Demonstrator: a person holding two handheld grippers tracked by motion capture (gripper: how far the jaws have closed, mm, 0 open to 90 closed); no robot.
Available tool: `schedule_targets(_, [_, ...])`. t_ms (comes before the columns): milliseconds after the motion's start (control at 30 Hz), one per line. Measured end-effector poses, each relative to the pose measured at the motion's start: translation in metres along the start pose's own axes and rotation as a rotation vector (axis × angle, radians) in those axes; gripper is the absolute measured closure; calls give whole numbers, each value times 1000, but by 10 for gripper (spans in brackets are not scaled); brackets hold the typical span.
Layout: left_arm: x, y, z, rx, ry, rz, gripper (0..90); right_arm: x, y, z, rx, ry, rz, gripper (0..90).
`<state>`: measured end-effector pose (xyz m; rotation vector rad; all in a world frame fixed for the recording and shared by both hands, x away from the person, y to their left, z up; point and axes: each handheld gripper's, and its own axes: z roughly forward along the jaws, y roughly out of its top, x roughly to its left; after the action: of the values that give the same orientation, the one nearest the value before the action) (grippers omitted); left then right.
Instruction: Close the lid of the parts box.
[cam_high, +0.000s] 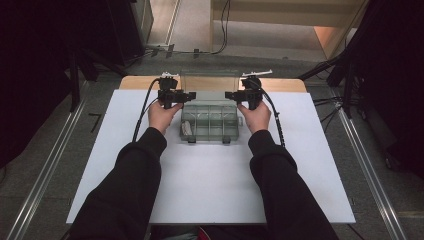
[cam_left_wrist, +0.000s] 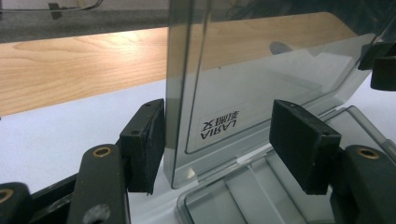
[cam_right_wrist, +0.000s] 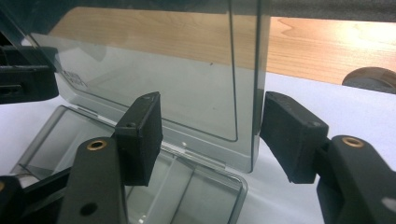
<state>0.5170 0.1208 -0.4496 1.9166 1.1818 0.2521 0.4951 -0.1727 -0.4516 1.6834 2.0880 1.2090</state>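
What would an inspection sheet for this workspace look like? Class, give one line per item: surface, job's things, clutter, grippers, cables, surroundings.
Surface: white rectangular board lying on a wooden table.
Job's things: clear grey plastic compartment box, its transparent lid raised upright; a small pale item lies in the near-left compartment.
Clutter: nothing seen.
Grippers: left gripper straddles the lid's left edge, jaws open, one pad close against it; right gripper straddles the right edge, jaws open.
Cables: black cable trails from the left gripper, another black cable from the right.
Surroundings: grey floor, metal rails, dark stands.
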Motion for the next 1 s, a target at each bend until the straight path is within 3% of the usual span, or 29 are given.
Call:
schedule_targets(467, [-3,-6,-12,-11,-25,14,368,4,-5,-12,-29,30,-26,382])
schedule_targets(700, [-6,-6,-19,-23,-25,37,369,7,-7,-16,-29,23,-69,376])
schedule_targets(1000, [-9,-9,-23,-25,-29,51,369,11,-14,-19,-44,18,-84,358])
